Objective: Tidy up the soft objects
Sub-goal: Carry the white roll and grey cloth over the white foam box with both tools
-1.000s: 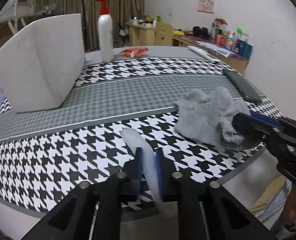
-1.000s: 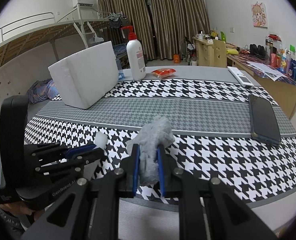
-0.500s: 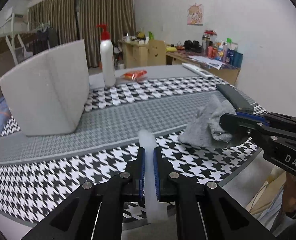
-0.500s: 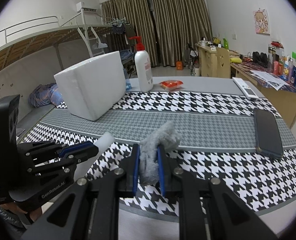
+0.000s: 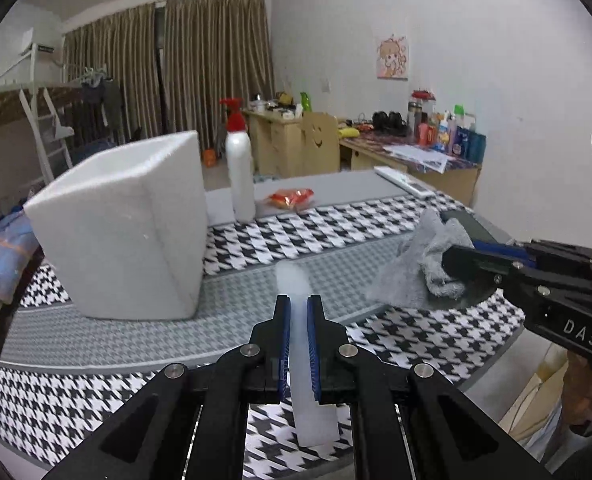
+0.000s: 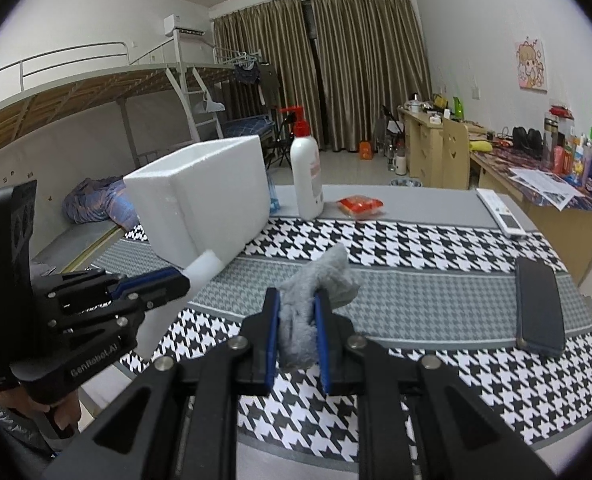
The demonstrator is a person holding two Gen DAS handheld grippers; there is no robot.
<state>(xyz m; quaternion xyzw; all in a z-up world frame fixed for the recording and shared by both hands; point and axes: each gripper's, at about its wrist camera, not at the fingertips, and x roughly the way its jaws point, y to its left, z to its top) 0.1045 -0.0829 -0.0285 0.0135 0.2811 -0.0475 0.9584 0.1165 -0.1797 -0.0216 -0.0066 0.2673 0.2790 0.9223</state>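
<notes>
My left gripper [image 5: 298, 304] is shut on a white foam strip [image 5: 294, 280] that sticks out past the blue pads and hangs below them. Its tip [image 6: 206, 265] also shows in the right wrist view, at the end of the left gripper [image 6: 178, 278]. A crumpled grey cloth [image 6: 315, 284] is pinched in my right gripper [image 6: 296, 300], lifted off the houndstooth tablecloth [image 6: 415, 360]. From the left wrist view the grey cloth [image 5: 419, 268] dangles from the right gripper [image 5: 459, 258] at the right. The white foam box [image 5: 124, 232] stands at the back left, beyond both grippers.
A white pump bottle [image 6: 305, 178] with a red top and an orange packet [image 6: 359, 205] sit behind the box. A dark phone [image 6: 539, 306] lies at the right, a remote [image 6: 501, 212] farther back. A cluttered desk [image 6: 535, 176] lines the right wall. A hand [image 6: 62, 416] holds the left gripper.
Both grippers have risen from the table with their loads. The foam strip and the grey cloth, earlier resting on the cloth, now hang above it, and the view tilts up toward the room.
</notes>
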